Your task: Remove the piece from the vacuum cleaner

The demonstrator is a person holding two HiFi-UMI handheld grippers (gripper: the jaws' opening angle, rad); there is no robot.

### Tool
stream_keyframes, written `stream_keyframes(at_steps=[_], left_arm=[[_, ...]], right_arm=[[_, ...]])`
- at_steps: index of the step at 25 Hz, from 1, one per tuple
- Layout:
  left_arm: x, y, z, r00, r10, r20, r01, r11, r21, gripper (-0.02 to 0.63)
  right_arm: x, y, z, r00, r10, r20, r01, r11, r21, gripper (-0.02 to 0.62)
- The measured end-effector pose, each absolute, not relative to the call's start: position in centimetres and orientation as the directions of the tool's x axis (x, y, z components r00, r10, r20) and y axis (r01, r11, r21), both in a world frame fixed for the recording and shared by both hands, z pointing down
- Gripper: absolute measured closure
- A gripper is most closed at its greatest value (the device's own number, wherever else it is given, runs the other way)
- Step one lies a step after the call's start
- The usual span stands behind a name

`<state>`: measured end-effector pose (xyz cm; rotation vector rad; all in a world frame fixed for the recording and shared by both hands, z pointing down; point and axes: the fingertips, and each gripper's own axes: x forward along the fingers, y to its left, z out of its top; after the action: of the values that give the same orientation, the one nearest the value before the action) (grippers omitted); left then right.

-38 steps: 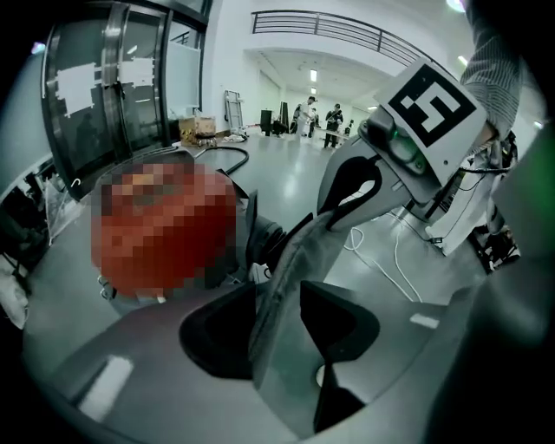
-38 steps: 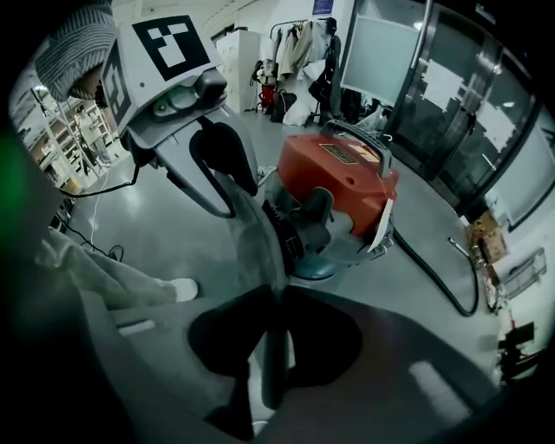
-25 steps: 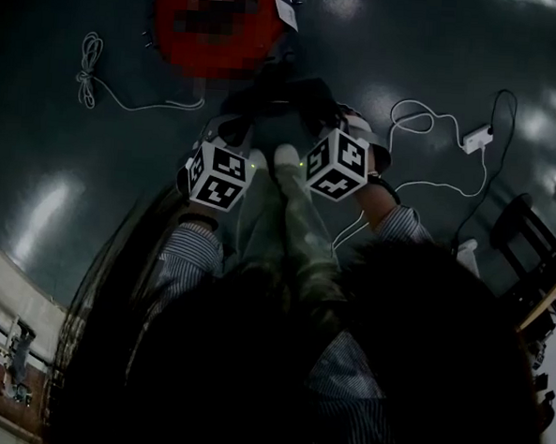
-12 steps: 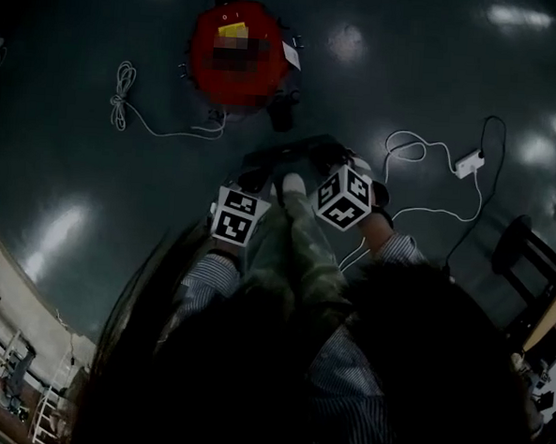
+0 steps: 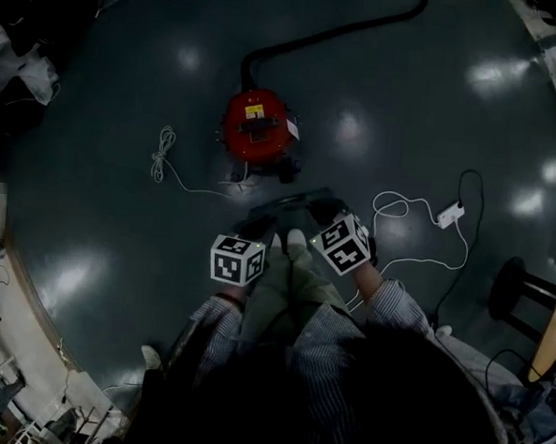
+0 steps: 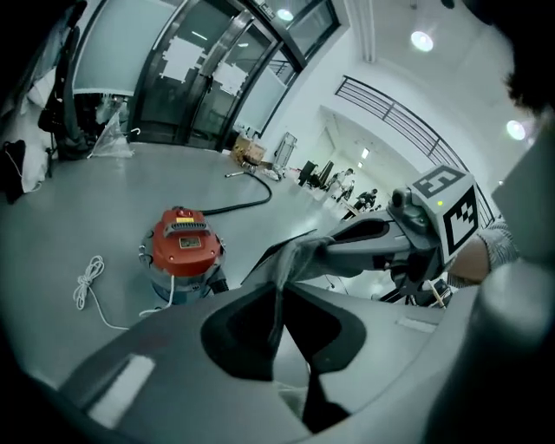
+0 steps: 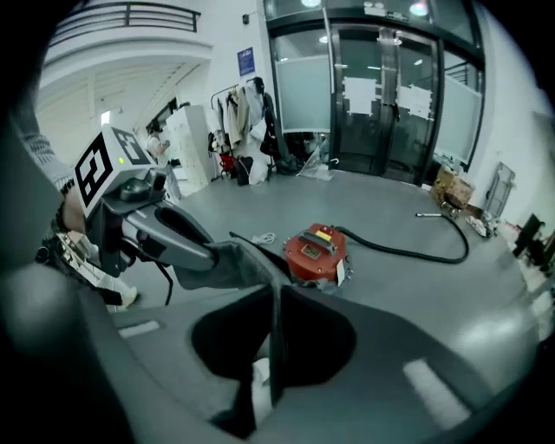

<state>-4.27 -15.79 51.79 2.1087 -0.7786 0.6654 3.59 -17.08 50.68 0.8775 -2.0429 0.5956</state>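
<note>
The red vacuum cleaner stands on the dark floor, its black hose running off to the far side. A thin dark grey fabric piece hangs between my two grippers, nearer to me than the vacuum and clear of it. My left gripper is shut on one edge of that piece. My right gripper is shut on the other edge. The left gripper view shows the vacuum ahead and the right gripper pinching the fabric. In the right gripper view, the vacuum sits beyond the jaws.
A coiled white cord lies left of the vacuum. A white power strip with a looping cable lies to the right, and a dark stool stands further right. Clutter lines the floor's left edge. My shoes show between the grippers.
The head view has pulled back and up, so the vacuum now looks smaller and farther off. Both grippers stay shut on the fabric piece, now well apart from the vacuum.
</note>
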Motion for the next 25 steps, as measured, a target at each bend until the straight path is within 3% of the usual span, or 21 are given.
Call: stream_keyframes(at_steps=[4,12,25], left_arm=[[-4.5,-17.3,45.0,0.682,-0.371,0.631,-0.710,-0.541,0.450,0.575],[-4.7,-15.0,35.5,0.716,-0.416,0.560,-0.686,-0.569,0.454,0.574],[-4.2,-16.0,31.5,0.745,-0.485,0.457,-0.667,-0.544,0.510,0.574]], right_arm=[[3.2,-17.5,44.1,-0.467,-0.468,0.750,-0.803,0.579,-0.138,0.572],[2.9,-15.3,34.9,-0.517,-0.546,0.659,-0.828,0.515,-0.223,0.572],[3.3,-16.4,30.4,-0.538,-0.642,0.547,-0.841,0.451,-0.298,0.572]])
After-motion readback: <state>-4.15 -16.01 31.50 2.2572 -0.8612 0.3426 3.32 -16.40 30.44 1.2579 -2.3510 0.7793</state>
